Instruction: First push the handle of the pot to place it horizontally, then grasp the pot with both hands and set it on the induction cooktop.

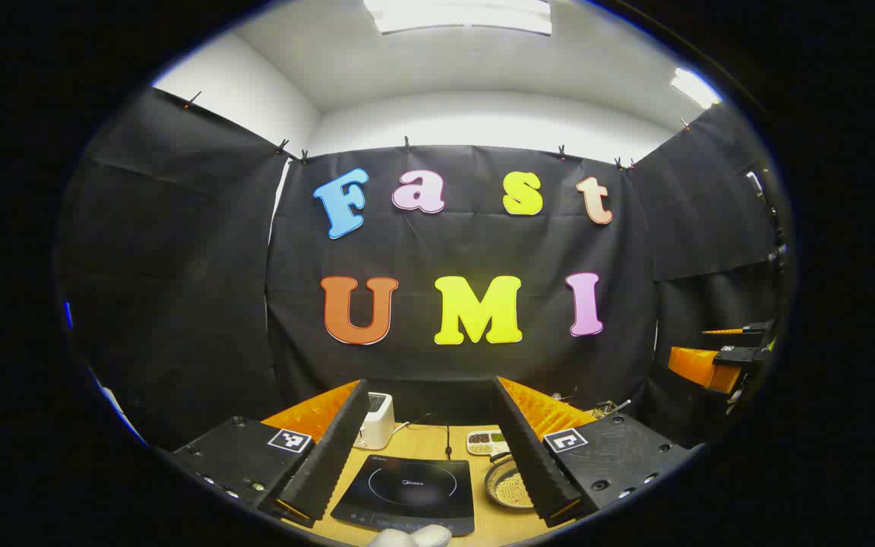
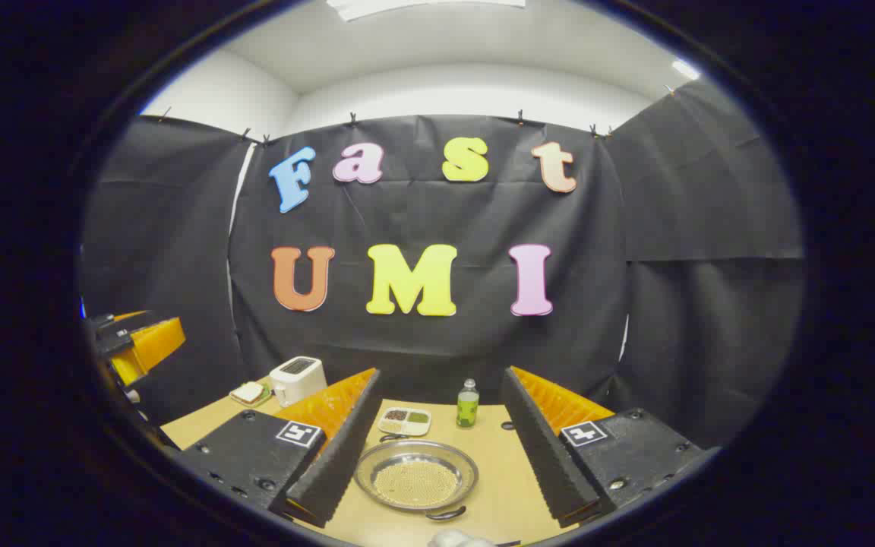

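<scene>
**Kid:** What do you see in the left gripper view?

**Onlooker:** The left gripper (image 1: 426,463) hangs above the tabletop (image 1: 422,441) with its two fingers spread wide. It holds nothing. Between the fingers lies the black induction cooktop (image 1: 411,494), near the front edge. The pot (image 1: 507,486) sits just beside it, half hidden behind one finger. A white toaster (image 1: 374,419) stands toward the back edge.

**Kid:** And the right gripper view?

**Onlooker:** The right gripper (image 2: 437,456) is wide open too, and empty. The pot (image 2: 416,477) lies flat on the tabletop between its fingers, near the front edge. One dark handle (image 2: 445,514) shows at the pot's near rim. Behind it sit a small dish (image 2: 405,420) and a green bottle (image 2: 468,404).

**Kid:** So which step is it?

**Onlooker:** I think the first one. Nothing touches the pot yet. Next, a gripper should come down and push that handle sideways, gently, so the pot doesn't slide.
</scene>
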The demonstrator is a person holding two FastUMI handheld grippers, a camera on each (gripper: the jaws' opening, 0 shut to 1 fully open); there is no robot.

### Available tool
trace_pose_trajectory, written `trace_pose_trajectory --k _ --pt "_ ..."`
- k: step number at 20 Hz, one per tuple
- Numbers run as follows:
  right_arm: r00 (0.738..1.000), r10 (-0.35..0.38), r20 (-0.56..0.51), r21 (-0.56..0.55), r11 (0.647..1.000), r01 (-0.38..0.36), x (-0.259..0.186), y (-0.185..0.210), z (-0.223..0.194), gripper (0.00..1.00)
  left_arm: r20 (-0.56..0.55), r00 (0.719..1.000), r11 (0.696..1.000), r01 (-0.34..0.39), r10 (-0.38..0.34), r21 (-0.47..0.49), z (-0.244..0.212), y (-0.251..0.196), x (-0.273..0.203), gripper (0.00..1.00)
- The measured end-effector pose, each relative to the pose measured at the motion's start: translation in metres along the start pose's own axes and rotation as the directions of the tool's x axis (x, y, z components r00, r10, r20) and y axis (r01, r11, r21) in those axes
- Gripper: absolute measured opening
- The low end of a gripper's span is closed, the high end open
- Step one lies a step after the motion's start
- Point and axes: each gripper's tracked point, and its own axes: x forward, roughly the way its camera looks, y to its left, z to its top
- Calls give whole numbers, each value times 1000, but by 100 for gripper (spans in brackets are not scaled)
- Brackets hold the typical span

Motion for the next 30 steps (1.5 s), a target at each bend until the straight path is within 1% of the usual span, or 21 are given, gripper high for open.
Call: trace_pose_trajectory --k 2,4,10,11,12,15,19,20,21,23,24,26,28,29,30 --pt "1000 -5 21 -20 1000 5 -4 -2 9 96 4 1000 1000 2 -2 1 -1 -1 1 95" --pt "999 1 38 -16 1000 -1 -8 -1 13 97 11 1000 1000 -6 6 12 -1 1 2 95" --pt "998 -28 57 -19 999 29 -14 -9 20 96 -4 1000 999 -30 30 19 -4 8 -2 95" --pt "998 -30 63 -20 999 31 -13 -10 21 99 -6 999 999 -32 32 28 -4 9 -2 95" --pt "998 -27 63 -20 999 28 -12 -9 22 96 -1 999 999 -38 38 35 -3 11 -3 95" --pt "998 -5 64 -16 1000 6 -11 -3 26 97 -6 999 998 -47 47 30 -4 13 -6 95" --pt "998 -2 61 -1 1000 2 -9 1 30 96 -1 998 998 -61 61 25 -2 21 -12 95" --pt "999 6 49 -2 1000 -6 -9 3 27 94 1 998 998 -63 63 27 -1 22 -13 95" --pt "999 2 34 0 1000 -2 -8 4 23 89 0 998 997 -66 66 29 -2 24 -13 95" --pt "1000 -10 4 19 1000 10 -9 2 18 59 5 998 998 -66 66 21 1 24 -14 95" --pt "1000 3 -13 33 999 -3 -10 4 16 34 6 998 998 -66 66 17 0 24 -15 95" --pt "995 84 -55 44 996 -82 -11 24 7 1 7 998 998 -63 63 16 0 23 -17 95" --pt "990 108 -94 52 993 -103 -9 23 -1 4 6 998 998 -64 64 24 -1 23 -16 95" --pt "986 126 -106 51 991 -121 -7 26 -8 0 7 998 997 -66 66 27 -2 23 -16 95" --pt "984 126 -123 46 992 -121 -7 26 -14 0 5 998 997 -68 68 28 -2 24 -15 95"
